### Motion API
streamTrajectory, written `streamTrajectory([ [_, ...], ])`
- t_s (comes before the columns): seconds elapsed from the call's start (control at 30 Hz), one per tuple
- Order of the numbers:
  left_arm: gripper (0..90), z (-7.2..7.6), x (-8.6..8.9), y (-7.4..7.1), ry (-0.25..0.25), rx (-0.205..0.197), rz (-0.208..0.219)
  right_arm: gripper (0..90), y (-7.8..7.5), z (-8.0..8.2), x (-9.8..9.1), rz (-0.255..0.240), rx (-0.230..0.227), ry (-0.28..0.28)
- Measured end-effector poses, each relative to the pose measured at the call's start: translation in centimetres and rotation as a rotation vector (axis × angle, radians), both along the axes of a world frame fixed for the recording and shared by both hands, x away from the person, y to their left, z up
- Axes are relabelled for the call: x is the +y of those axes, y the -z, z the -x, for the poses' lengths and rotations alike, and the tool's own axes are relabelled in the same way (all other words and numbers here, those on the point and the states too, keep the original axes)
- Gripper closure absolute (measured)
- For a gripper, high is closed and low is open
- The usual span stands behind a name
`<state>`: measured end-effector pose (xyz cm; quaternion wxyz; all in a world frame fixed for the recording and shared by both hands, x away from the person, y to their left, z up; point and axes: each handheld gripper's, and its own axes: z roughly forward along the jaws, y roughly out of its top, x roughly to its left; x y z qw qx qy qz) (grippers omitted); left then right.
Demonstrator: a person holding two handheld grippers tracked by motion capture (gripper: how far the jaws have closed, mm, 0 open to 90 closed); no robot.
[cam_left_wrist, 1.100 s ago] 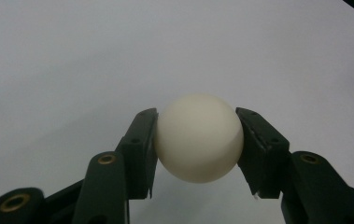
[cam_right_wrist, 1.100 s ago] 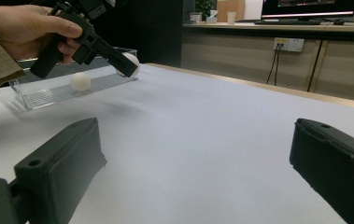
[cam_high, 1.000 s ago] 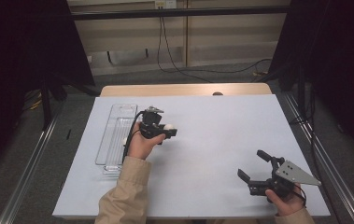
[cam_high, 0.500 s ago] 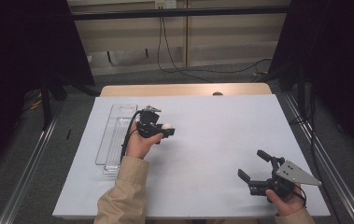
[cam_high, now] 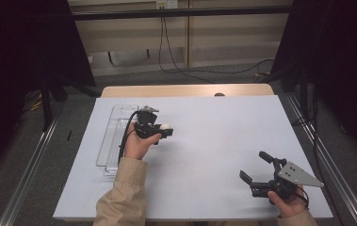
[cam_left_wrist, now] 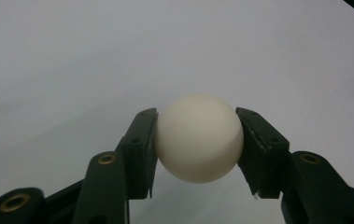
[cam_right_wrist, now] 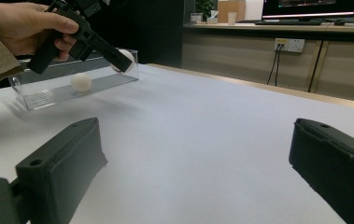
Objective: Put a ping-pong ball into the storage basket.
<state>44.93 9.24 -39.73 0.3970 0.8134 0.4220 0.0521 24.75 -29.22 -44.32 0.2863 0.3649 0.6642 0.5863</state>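
- High view, nearest the person: the right tool (cam_high: 257,175) sits low over the near right part of the white table (cam_high: 223,141), its two black jaws spread wide apart with nothing between them; a grey three-cornered plate tops it and a hand grips it from below.
- Right gripper view: the same two black jaws stand far apart at the bottom corners, bare white table between them.
- High view, farther in and to the left: the left tool (cam_high: 163,130) is held above the table in a hand with a beige sleeve (cam_high: 124,197), its jaws pointing toward the table's middle.
- Left gripper view: the small cream-white smooth ball (cam_left_wrist: 199,137) is clamped between the left tool's two black jaws, both pads pressing on its sides, clear of the white table beneath it.
- High view: that ball (cam_high: 165,126) shows as a pale spot at the tool's tip, just beside the clear plastic oblong tray (cam_high: 112,136).
- Right gripper view: a second white ball (cam_right_wrist: 81,81) lies inside the clear tray (cam_right_wrist: 48,95), behind the raised left tool.
- High view, farthest: a wooden strip (cam_high: 185,90) edges the table's far side, with dark cables (cam_high: 176,61) hanging before the wall beyond.
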Motion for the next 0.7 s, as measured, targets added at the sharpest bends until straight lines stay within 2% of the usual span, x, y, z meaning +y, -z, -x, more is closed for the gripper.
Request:
streamTrajectory([
  [0.7,51.2,0.01,0.74,-0.4,0.002,0.003,-0.001,2.3,0.0,0.0,0.01,-0.002,0.001,-0.001],
])
